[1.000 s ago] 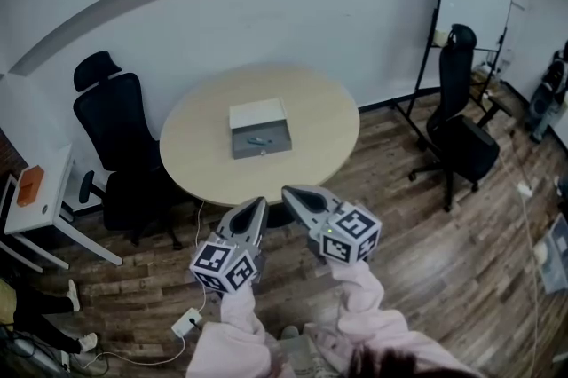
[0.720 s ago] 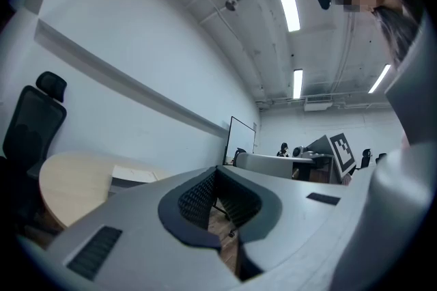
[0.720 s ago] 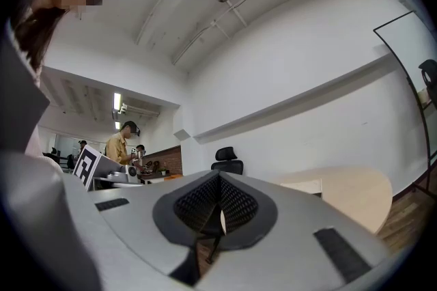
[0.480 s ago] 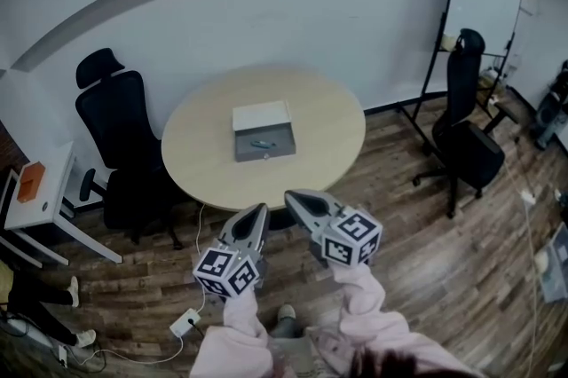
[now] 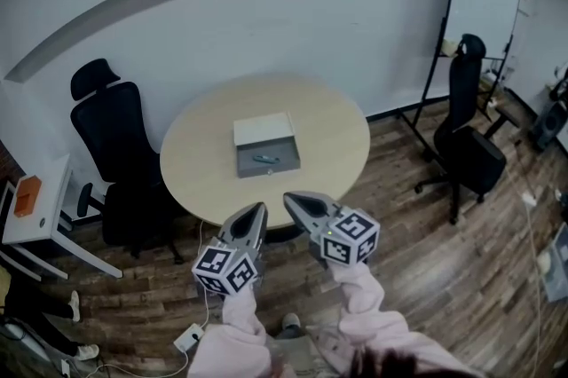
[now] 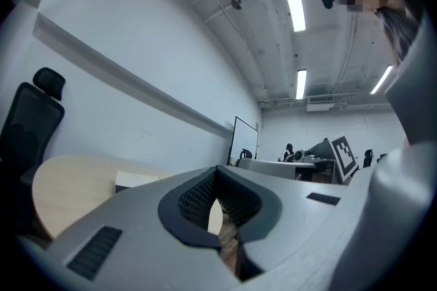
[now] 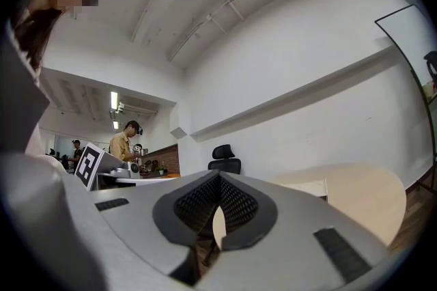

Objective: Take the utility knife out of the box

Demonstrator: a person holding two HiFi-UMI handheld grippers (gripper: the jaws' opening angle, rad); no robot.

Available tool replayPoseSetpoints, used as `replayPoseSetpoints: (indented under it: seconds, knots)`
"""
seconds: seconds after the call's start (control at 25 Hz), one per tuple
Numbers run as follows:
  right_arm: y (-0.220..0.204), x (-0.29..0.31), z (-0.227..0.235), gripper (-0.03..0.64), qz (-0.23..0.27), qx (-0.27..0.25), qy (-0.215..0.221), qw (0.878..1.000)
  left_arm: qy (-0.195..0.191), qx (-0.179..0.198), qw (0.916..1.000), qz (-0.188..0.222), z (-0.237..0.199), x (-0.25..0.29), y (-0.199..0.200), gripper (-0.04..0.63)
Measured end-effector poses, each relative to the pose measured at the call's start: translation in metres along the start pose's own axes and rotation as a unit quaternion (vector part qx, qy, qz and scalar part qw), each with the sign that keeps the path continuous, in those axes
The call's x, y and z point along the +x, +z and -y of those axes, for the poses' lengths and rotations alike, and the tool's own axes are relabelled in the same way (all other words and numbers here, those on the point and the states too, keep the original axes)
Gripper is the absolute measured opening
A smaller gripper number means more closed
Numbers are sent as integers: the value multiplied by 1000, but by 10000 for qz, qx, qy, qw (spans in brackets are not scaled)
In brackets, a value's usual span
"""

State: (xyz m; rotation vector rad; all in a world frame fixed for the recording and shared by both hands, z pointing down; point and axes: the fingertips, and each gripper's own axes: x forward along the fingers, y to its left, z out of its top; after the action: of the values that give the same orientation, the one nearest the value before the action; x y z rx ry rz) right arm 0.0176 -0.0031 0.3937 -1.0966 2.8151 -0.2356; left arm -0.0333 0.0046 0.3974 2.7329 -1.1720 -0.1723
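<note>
An open grey box with a raised white lid sits in the middle of a round wooden table. Inside it lies a small teal utility knife. Both grippers are held in the air short of the table's near edge, side by side and pointing level toward it. My left gripper is shut and empty, and so is my right gripper. In the left gripper view the jaws meet, with the white lid beyond. The right gripper view shows shut jaws and the box ahead.
A black office chair stands left of the table and another at the right beside a whiteboard. A white side table holds an orange object. A power strip and cables lie on the wooden floor. People stand far off.
Both grippers have moved together toward the table, still shut. The table and box now sit slightly lower and nearer in the head view.
</note>
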Motion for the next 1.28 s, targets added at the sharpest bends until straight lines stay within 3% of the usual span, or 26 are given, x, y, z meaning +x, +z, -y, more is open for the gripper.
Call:
replayPoseSetpoints:
  seconds: [1.28]
  knots:
    - [-25,70,49,-2,-204,195,-590,9979,-490,-268,9981,-272,-82,47,-12,5]
